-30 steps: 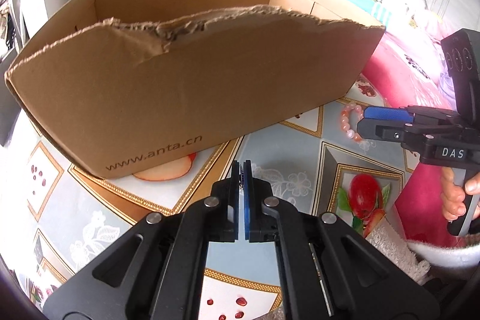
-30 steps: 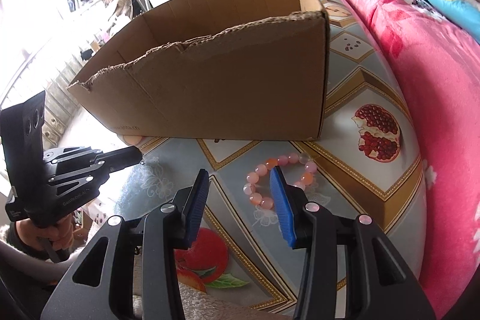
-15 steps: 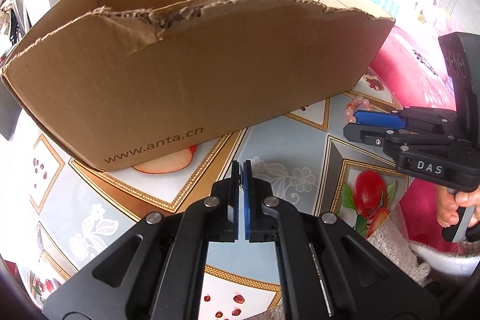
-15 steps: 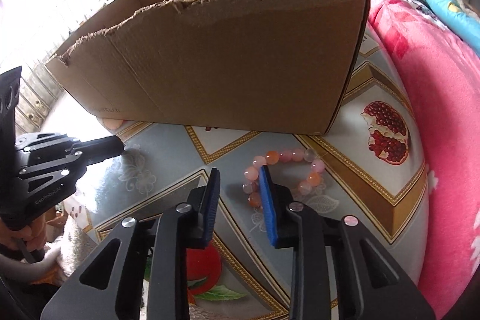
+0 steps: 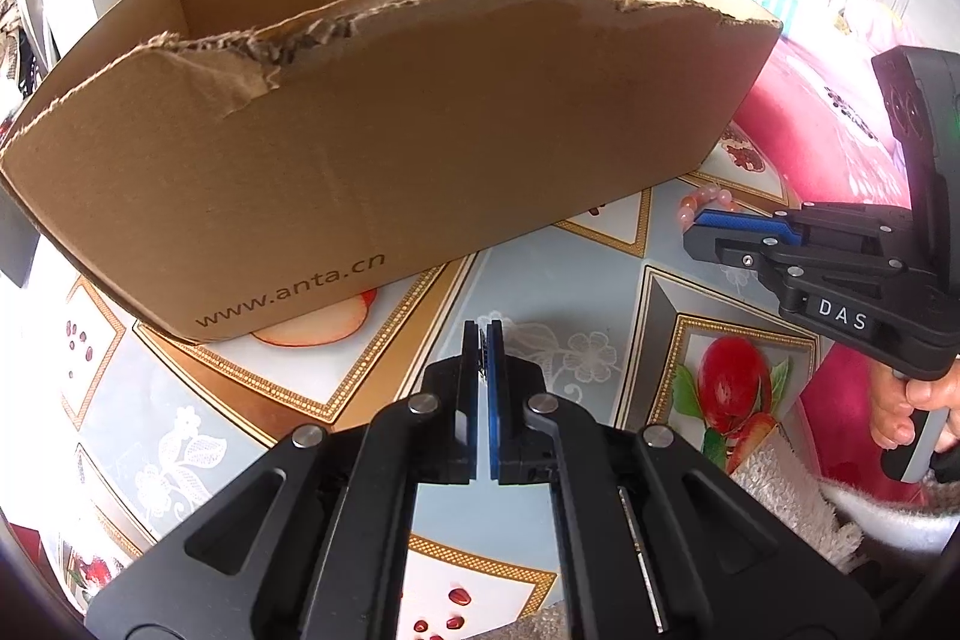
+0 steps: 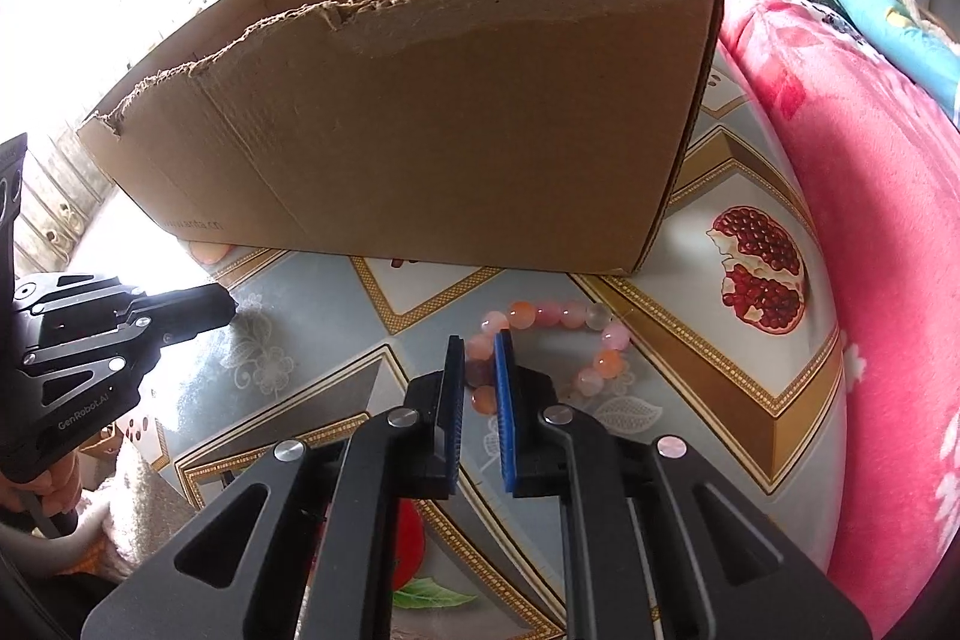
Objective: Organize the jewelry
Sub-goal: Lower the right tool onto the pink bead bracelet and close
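A pink and orange bead bracelet (image 6: 558,334) lies on the patterned tablecloth just in front of a brown cardboard box (image 6: 432,118). My right gripper (image 6: 480,340) has its blue pads closed on the bracelet's left side, down at the table. In the left wrist view the bracelet (image 5: 705,202) peeks out beyond the right gripper (image 5: 699,229). My left gripper (image 5: 483,334) is shut and empty, hovering over the table in front of the box (image 5: 390,148).
The open box has a torn front edge and stands close behind both grippers. A pink blanket (image 6: 870,196) runs along the right side. The left gripper (image 6: 225,307) shows at the left in the right wrist view. The tablecloth (image 5: 600,280) carries fruit prints.
My right gripper has moved forward and down and narrowed from wide open until its pads close on the bracelet's beads. My left gripper has stayed shut, shifting slightly toward the box.
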A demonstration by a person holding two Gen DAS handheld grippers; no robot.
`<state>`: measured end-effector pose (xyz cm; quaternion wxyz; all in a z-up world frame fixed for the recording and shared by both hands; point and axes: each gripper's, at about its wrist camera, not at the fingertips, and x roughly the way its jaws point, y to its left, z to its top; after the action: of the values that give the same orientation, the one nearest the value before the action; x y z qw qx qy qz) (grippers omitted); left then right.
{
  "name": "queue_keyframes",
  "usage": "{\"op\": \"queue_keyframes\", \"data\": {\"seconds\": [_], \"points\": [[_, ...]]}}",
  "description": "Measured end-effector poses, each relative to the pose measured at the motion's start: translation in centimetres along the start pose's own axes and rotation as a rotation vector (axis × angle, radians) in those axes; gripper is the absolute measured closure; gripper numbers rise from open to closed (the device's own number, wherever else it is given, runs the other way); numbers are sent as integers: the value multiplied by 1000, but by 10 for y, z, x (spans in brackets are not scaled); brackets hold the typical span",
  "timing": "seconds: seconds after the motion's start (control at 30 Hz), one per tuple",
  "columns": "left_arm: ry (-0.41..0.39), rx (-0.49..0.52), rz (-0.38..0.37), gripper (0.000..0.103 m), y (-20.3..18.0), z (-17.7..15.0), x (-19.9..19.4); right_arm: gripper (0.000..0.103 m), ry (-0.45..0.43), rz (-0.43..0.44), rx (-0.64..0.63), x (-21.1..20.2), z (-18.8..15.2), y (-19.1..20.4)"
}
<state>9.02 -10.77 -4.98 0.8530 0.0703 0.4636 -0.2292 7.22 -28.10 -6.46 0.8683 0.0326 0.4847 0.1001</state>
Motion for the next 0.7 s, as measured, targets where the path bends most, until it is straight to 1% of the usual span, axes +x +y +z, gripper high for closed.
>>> {"op": "queue_keyframes", "data": {"seconds": [0.23,0.43,0.7], "points": [[0,2,7,101,-1,1,1,93,-9,11,28,-2,-4,1],[1,6,17,101,0,1,2,93,-8,88,121,-3,-3,-16],[0,14,27,101,0,2,1,93,-49,196,249,-15,-3,-42]]}}
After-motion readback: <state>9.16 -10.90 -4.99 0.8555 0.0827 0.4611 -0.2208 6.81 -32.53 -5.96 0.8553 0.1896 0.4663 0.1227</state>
